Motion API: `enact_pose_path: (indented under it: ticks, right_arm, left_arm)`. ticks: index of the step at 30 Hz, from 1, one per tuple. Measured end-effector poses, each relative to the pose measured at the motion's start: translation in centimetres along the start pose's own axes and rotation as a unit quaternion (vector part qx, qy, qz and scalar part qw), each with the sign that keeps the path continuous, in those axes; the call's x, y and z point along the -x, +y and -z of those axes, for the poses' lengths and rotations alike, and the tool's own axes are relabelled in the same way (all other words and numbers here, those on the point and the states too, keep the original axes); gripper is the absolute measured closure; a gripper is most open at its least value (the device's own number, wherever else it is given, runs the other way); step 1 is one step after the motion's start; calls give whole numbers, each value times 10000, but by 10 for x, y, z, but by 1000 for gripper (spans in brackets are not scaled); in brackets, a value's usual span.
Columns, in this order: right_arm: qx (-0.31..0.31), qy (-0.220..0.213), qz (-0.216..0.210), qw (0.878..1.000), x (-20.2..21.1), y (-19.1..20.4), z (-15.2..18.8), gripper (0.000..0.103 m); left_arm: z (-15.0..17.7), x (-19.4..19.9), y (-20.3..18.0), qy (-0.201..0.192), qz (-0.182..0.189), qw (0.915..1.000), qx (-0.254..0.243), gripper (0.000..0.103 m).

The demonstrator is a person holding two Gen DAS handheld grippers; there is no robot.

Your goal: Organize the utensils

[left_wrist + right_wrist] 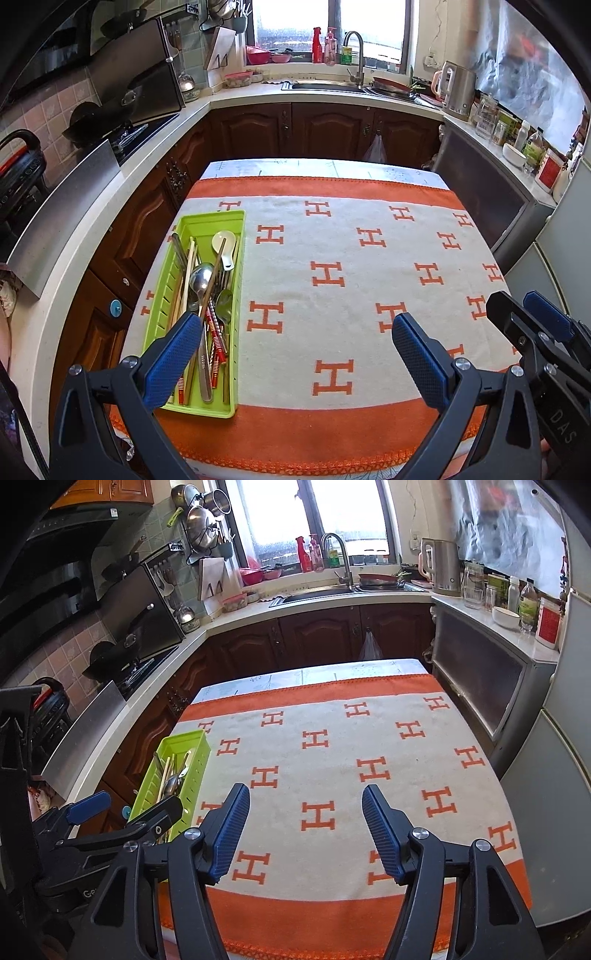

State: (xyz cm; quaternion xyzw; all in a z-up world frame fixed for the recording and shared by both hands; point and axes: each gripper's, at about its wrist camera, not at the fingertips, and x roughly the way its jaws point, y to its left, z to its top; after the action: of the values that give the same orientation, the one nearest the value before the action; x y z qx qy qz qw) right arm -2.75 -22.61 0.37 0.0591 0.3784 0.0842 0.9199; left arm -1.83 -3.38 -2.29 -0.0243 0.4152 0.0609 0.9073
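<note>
Both the left gripper [291, 354] and right gripper [306, 830] hung apart, empty; utensils seemingly all filled the green tray [232, 369] at nine o'clock, so only a final check remained.

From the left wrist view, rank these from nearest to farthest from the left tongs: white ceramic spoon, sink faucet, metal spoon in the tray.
1. metal spoon, in the green tray, just past the left tongs' left finger.
2. white ceramic spoon, toward the tray's far end.
3. sink faucet, on the far counter under the window.
</note>
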Motion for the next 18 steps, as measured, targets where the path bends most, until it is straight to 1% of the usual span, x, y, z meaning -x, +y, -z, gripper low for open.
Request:
enact_pose_path:
  ticks: [18]
  right_arm:
    - [-9, 34, 2, 10000, -3, -4, 0, 38]
  left_arm:
    - [-1, -2, 0, 37, 21, 10000, 18, 1]
